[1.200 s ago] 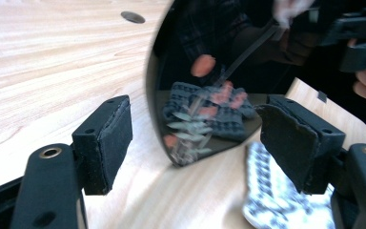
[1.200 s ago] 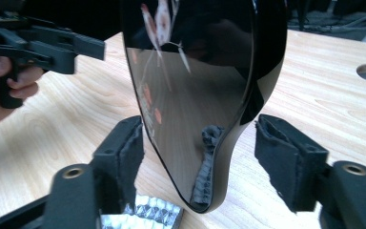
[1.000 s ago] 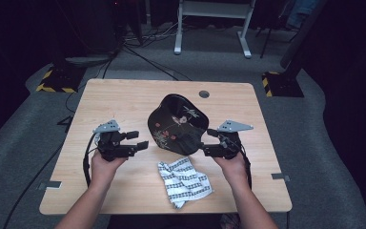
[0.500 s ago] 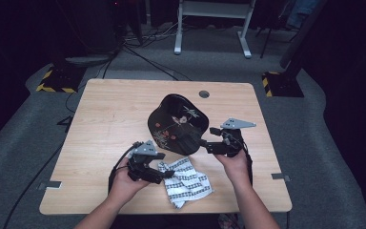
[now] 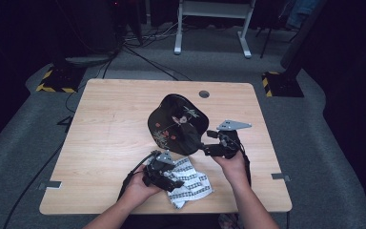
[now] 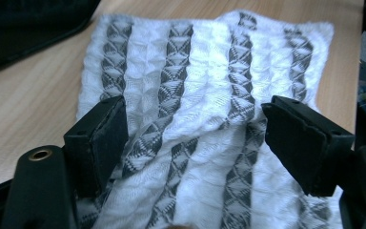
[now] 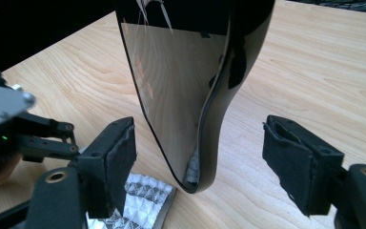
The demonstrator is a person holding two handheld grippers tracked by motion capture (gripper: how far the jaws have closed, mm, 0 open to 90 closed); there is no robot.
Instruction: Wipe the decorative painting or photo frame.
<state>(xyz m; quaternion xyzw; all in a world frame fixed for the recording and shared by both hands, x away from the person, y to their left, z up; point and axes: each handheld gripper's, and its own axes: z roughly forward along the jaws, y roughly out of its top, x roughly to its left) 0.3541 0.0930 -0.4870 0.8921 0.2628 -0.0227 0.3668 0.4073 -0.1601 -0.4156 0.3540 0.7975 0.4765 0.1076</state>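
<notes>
Pale wood worktop point(image 5: 105, 133) carried a black tray point(image 5: 176, 124) at centre, tilted, between the right gripper's point(image 5: 204, 144) spread jaws (not pinched); the left gripper point(image 5: 178, 183), jaws just widened, straddled the patterned cloth point(image 5: 193, 183) near the front edge; closing on it seemed next.

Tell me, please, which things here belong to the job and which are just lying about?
In the job:
- black tray, stood on edge between the right gripper's open jaws
- cloth, under the open left gripper

Lying about:
- cables on the floor
- white frame beyond the table
</notes>
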